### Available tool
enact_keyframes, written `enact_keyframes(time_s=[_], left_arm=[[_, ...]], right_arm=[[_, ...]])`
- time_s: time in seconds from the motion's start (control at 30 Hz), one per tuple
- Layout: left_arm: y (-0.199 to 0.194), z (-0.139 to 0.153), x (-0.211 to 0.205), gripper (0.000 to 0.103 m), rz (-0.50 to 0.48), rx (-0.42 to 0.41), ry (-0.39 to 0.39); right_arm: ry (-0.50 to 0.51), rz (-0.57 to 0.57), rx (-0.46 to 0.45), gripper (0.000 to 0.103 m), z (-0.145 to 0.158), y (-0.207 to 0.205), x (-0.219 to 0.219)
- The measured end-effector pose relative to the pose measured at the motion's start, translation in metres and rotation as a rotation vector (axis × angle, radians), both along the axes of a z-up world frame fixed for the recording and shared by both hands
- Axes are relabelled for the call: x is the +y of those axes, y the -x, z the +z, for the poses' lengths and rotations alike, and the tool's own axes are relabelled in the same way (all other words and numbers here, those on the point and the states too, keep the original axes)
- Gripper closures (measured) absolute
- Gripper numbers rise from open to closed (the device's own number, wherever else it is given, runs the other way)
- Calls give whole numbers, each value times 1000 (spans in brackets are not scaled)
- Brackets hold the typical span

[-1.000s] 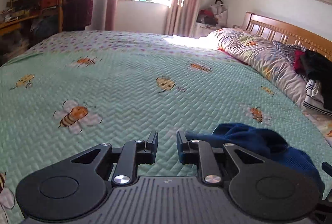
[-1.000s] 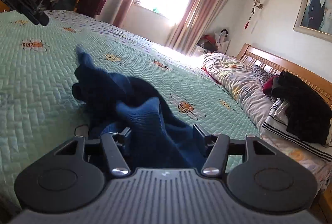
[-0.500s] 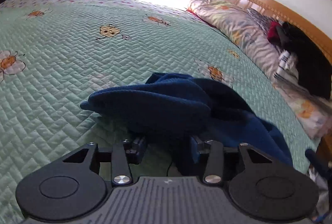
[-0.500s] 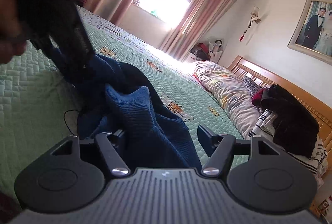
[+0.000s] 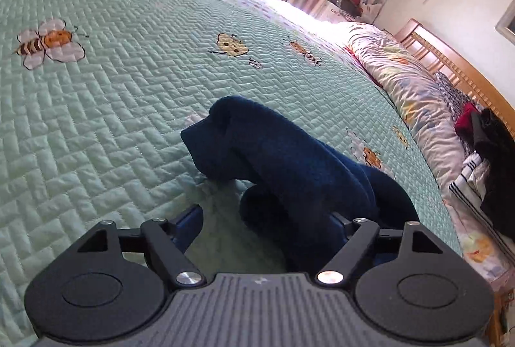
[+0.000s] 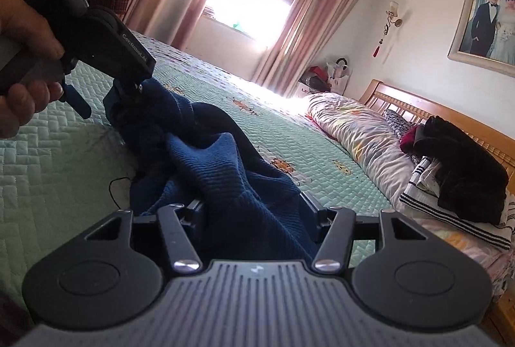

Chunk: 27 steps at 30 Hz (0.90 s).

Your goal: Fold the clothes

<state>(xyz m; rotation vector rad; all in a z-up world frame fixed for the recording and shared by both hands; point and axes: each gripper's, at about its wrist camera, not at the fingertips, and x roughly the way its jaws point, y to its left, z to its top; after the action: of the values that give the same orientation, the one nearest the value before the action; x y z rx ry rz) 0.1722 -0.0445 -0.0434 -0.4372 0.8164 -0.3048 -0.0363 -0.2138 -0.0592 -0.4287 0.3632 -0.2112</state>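
Left gripper [image 5: 265,218]: jaws spread wide; its right finger is buried in the navy ribbed-knit garment [image 5: 289,160], left finger clear over the quilt, so I cannot tell whether any cloth is pinched. In the right wrist view the casing of the left gripper [image 6: 106,96] reads "GenRobot.AI", held by a hand [image 6: 22,64] cut off at the frame edge. Right gripper [image 6: 252,212]: jaws wide apart with garment [image 6: 231,173] bunched between and hiding the fingertips; the garment lies crumpled on the mint herringbone-quilted bee-print bedspread [image 5: 112,109].
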Motion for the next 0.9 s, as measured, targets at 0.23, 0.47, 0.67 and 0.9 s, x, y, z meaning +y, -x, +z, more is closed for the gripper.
enact_keyframes(time_s=[0.23, 0.47, 0.67, 0.9], left_arm=[[-24, 7, -18, 36, -10, -7, -42], [-29, 1, -34, 80, -84, -26, -136], [-21, 19, -25, 89, -111, -143, -103], [33, 111, 13, 91, -46, -430, -18]], right_arm=[[23, -10, -9, 37, -6, 3, 0], [25, -19, -15, 37, -6, 4, 4], [-4, -22, -12, 37, -7, 5, 0], [3, -22, -27, 40, 4, 12, 0]])
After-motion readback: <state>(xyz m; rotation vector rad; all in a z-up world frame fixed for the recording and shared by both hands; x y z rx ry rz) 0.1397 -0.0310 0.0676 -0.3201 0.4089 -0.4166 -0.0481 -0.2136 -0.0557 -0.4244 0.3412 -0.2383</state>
